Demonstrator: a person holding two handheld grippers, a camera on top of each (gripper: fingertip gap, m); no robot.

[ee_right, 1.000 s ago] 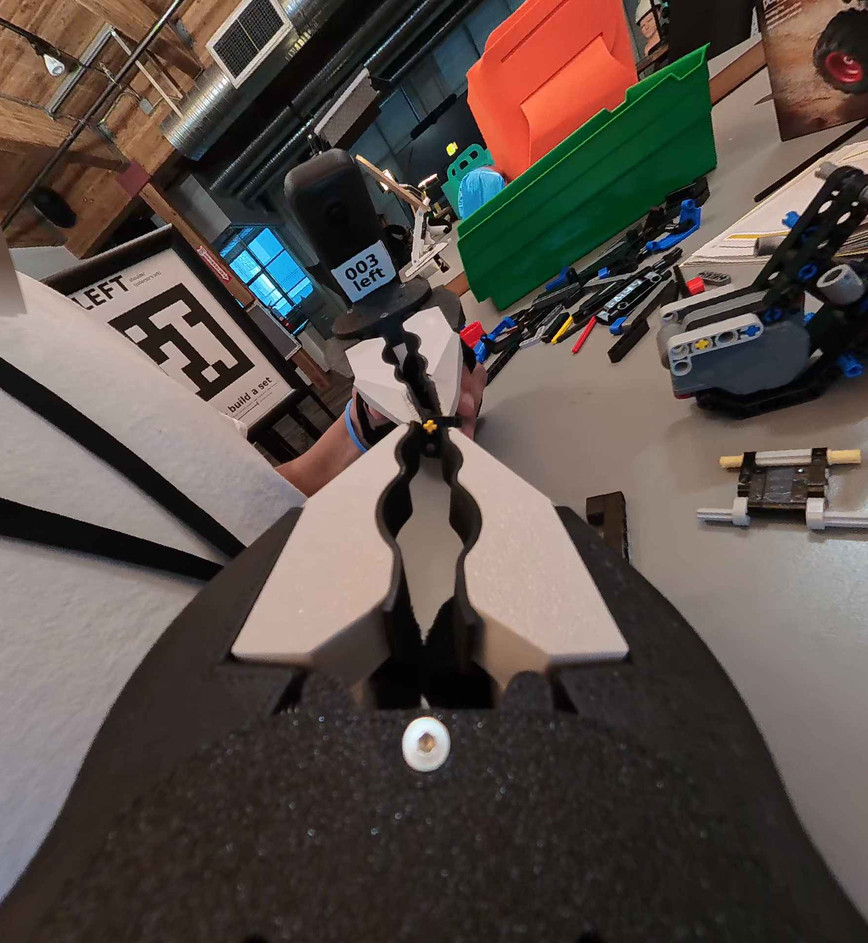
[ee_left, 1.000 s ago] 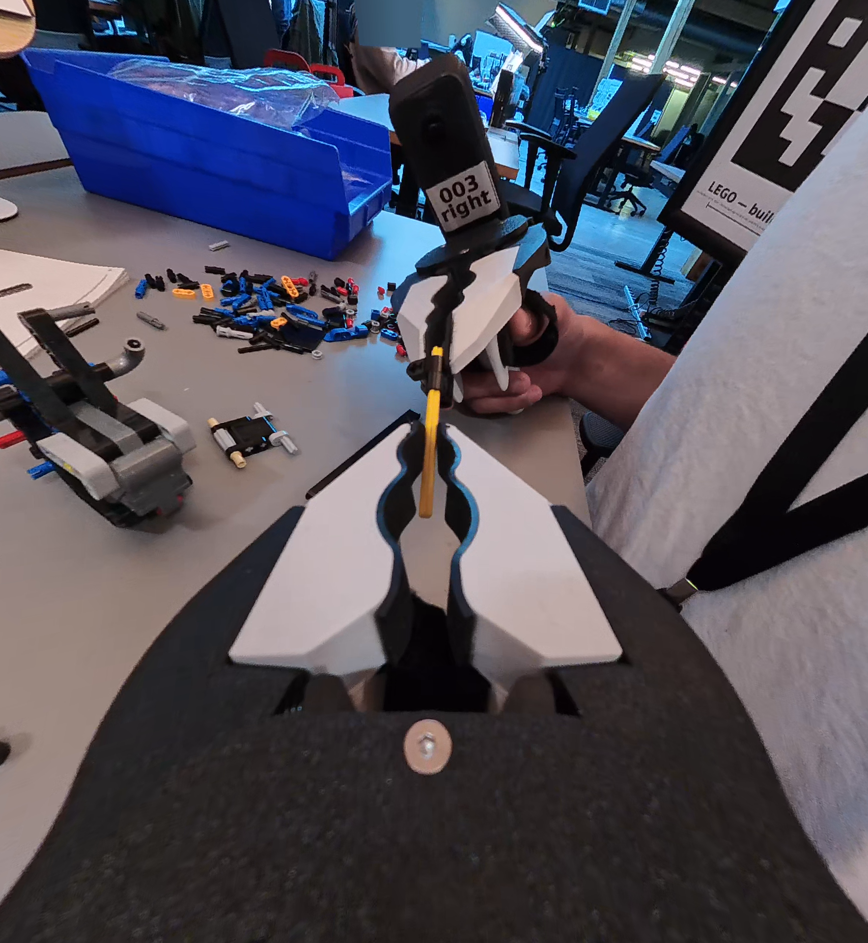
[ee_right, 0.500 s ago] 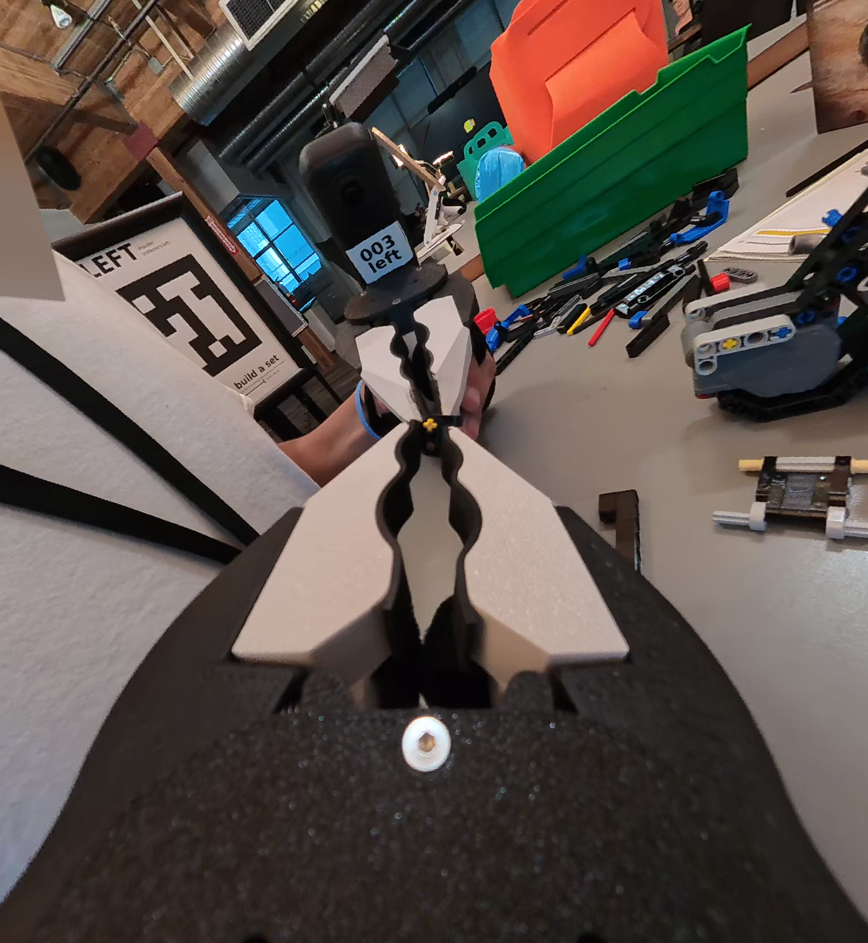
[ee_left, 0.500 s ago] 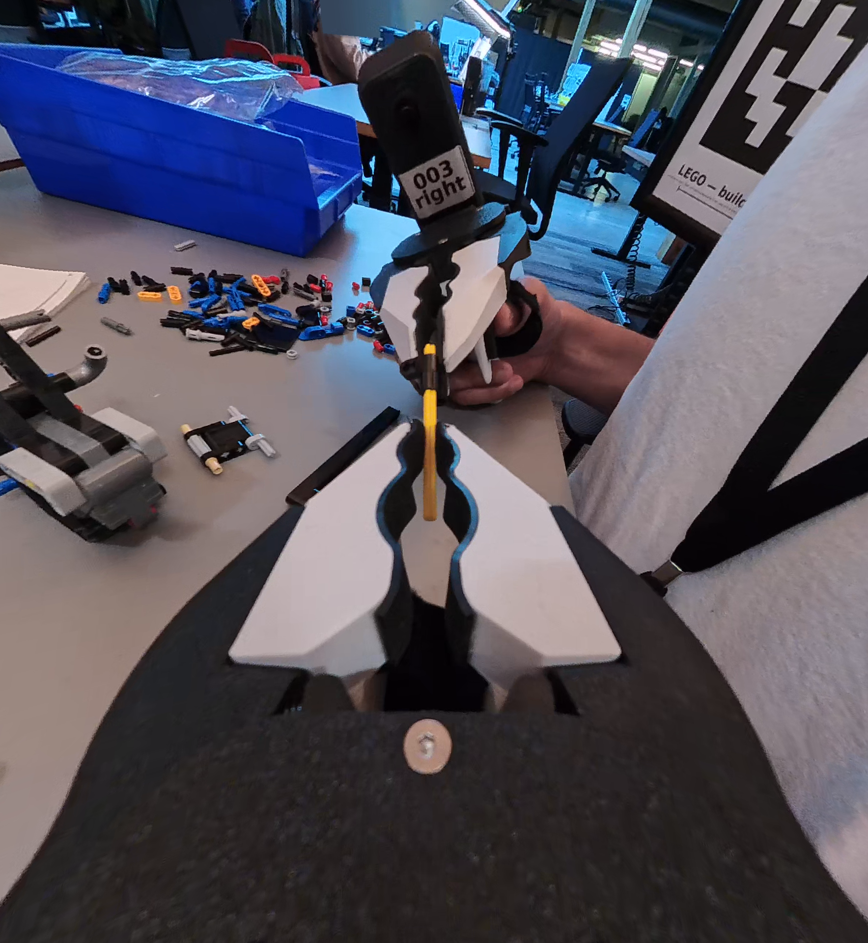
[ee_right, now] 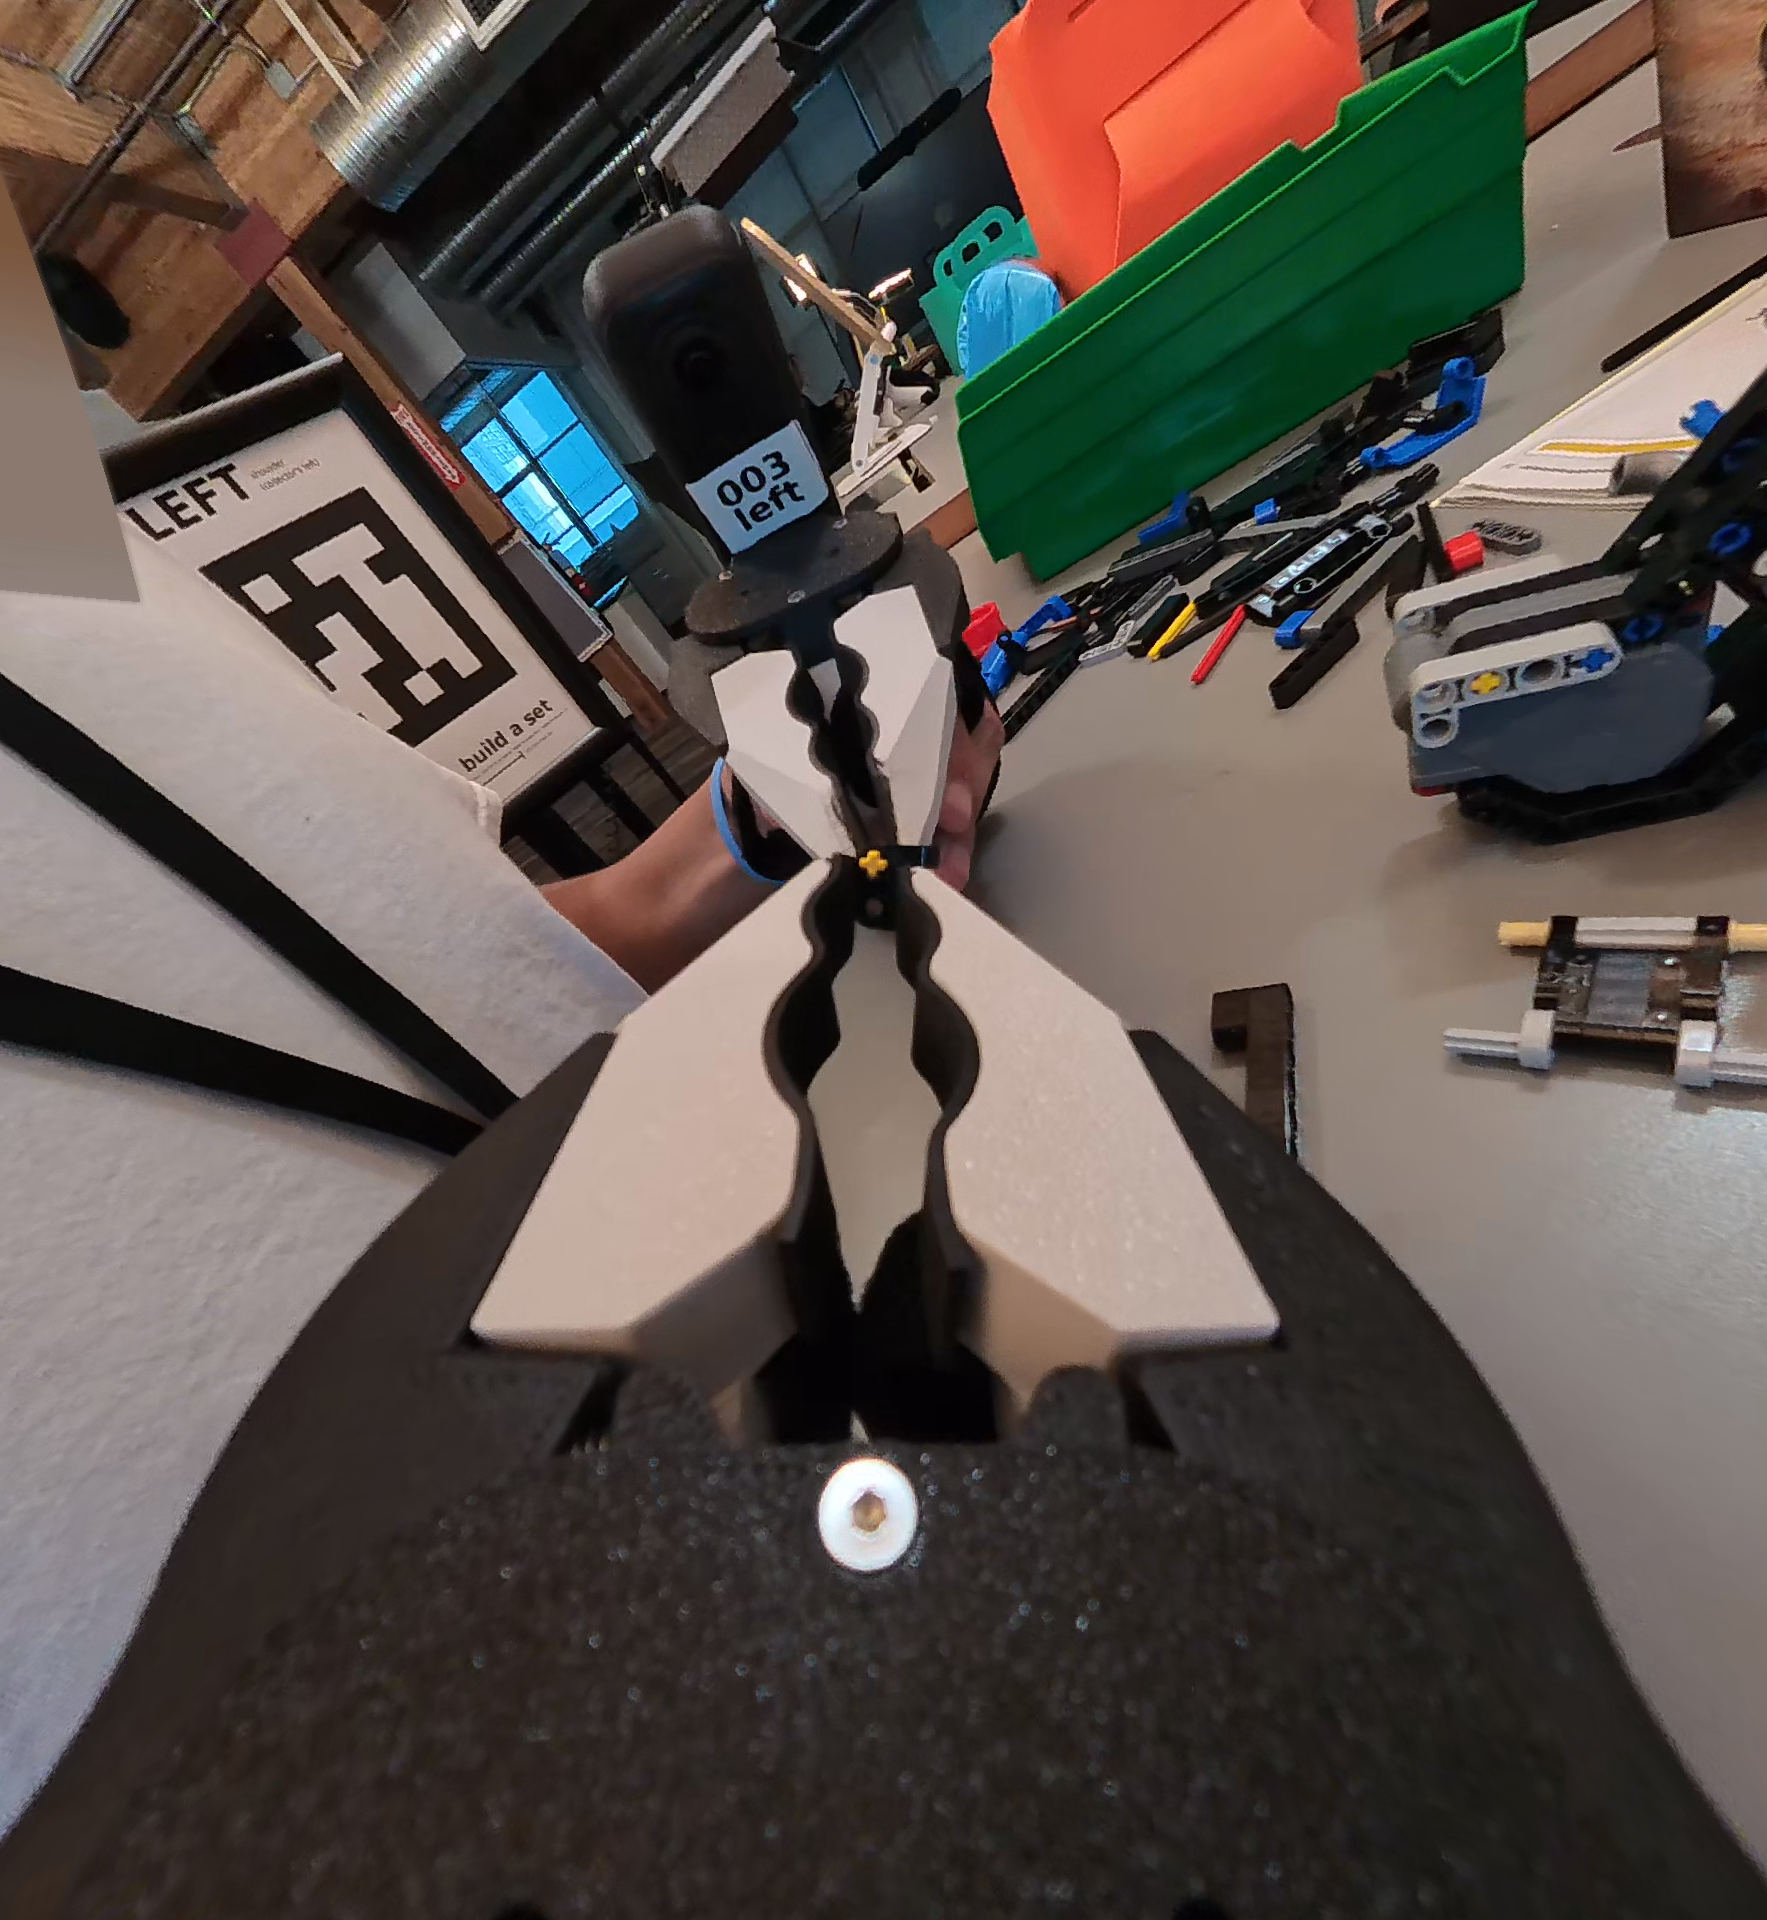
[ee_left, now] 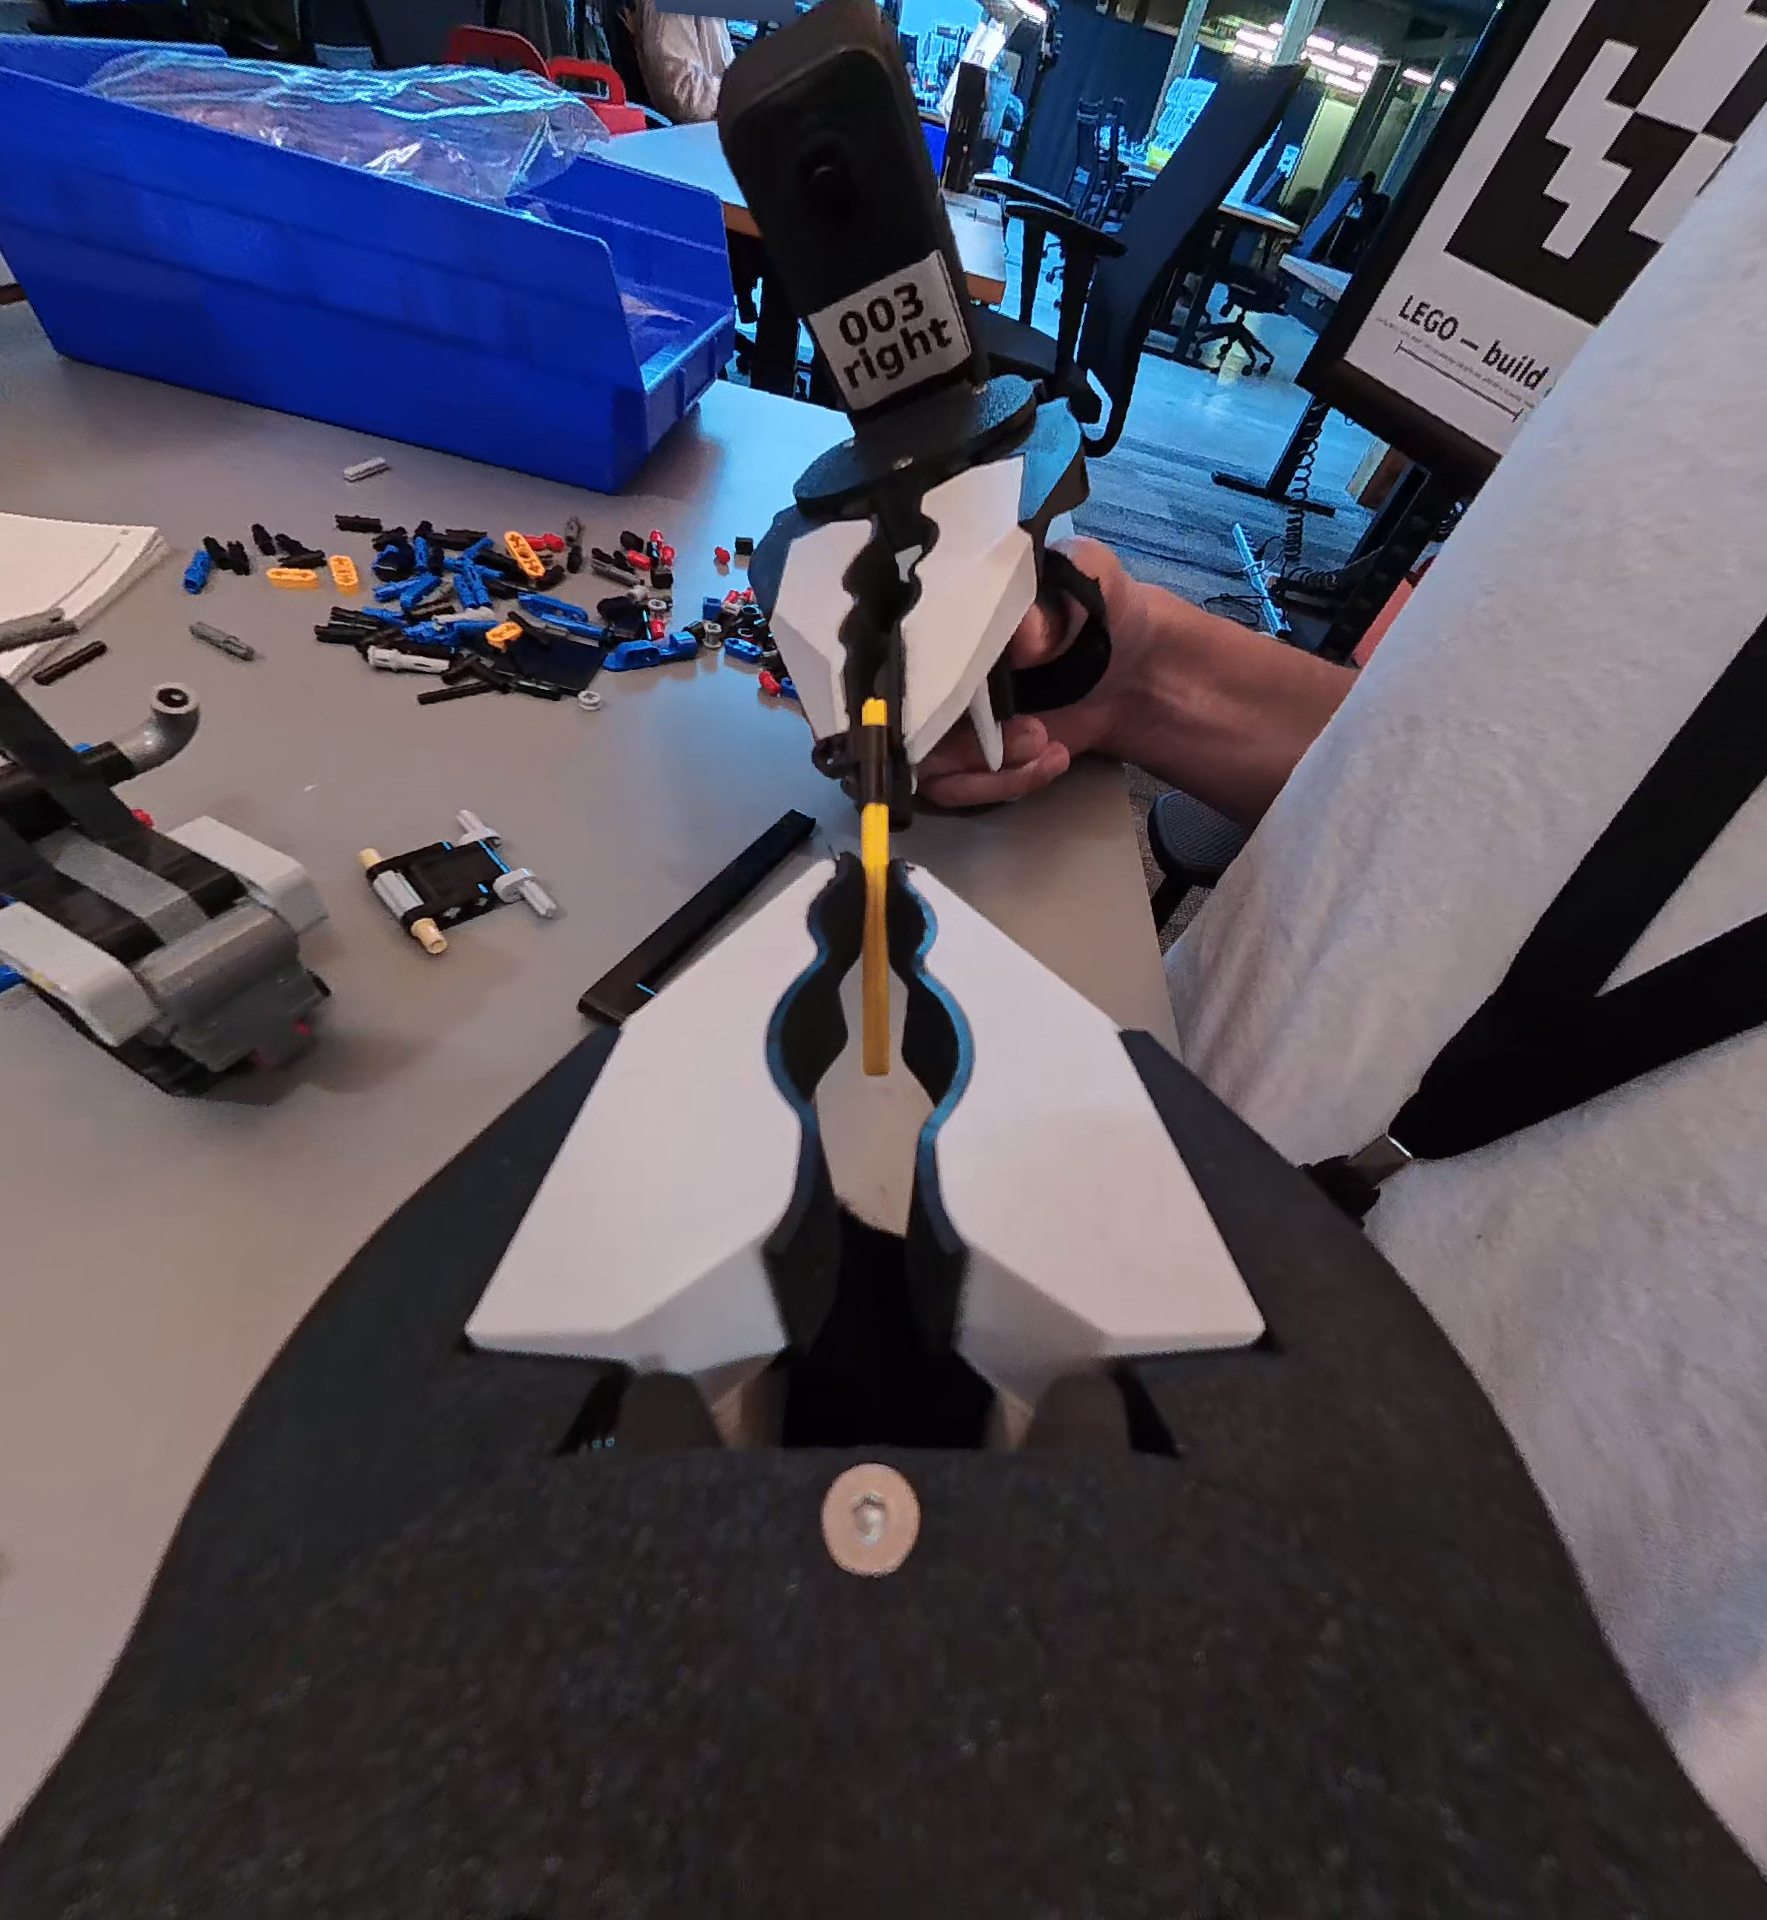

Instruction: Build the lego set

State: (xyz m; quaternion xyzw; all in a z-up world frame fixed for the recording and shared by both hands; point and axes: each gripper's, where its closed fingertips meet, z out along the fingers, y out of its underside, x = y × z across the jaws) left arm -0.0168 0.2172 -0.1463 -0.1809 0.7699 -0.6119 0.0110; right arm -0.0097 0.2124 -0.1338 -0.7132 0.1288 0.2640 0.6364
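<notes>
From the left wrist view, we hold a yellow rod (ee_left: 874,966) pinched between the closed tips of our left gripper (ee_left: 871,883), pointing it away from us so its far end runs through a small black connector (ee_left: 871,764) clamped in the right gripper (ee_left: 863,769). We judge the two are held nose to nose above the table's near edge (ee_left: 962,842) so that rod and connector stay in line while one slides on the other. The half-built grey and black model (ee_left: 131,935) sits well off to the left, a small black frame with pins (ee_left: 453,883) nearer us, and loose parts (ee_left: 484,613) lie scattered before a blue bin (ee_left: 339,270).

From the right wrist view, we see the right gripper (ee_right: 874,883) shut on the black connector (ee_right: 877,902), the yellow rod's cross-shaped end (ee_right: 871,862) poking out at its tip, and the left gripper (ee_right: 863,831) meeting it head-on. The model (ee_right: 1585,707) waits to the right, beyond the small frame (ee_right: 1637,987), with a green bin (ee_right: 1274,343) behind.
</notes>
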